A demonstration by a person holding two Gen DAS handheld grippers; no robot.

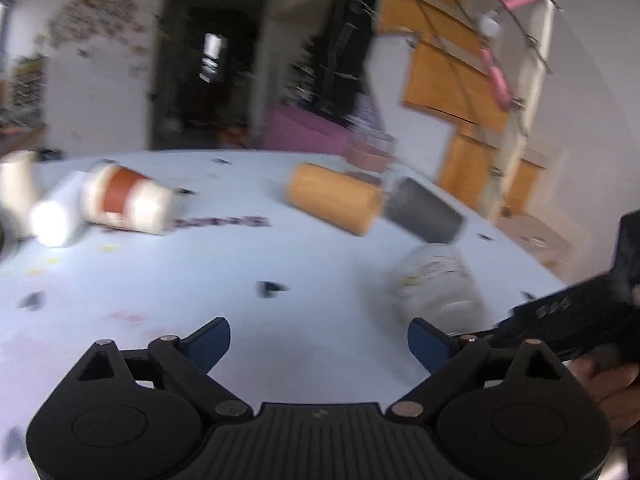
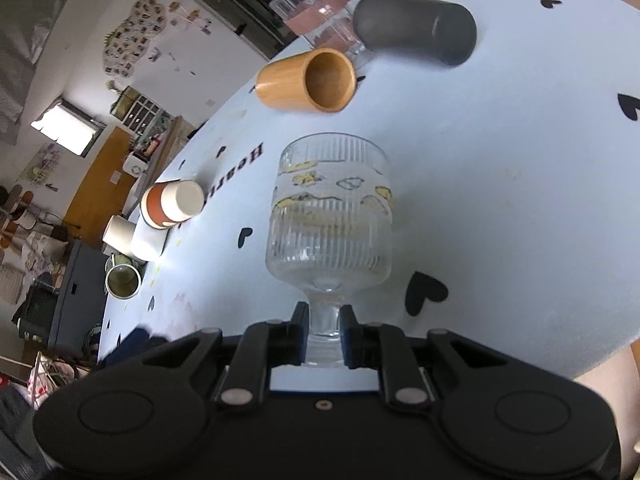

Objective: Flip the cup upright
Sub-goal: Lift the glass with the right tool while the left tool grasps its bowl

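Observation:
A clear ribbed glass cup with yellow drawings and a short foot lies along my right gripper's axis, its mouth pointing away. My right gripper is shut on the cup's foot, just over the pale blue table. In the blurred left wrist view the same glass cup shows at the right, with the right gripper's black body behind it. My left gripper is open and empty above the table, to the left of the glass.
Lying on the table are a wooden cup, a dark grey cup, a red-and-white paper cup and a white paper cup. A clear pink-tinted glass stands at the far edge. A green-lined mug stands at the left edge.

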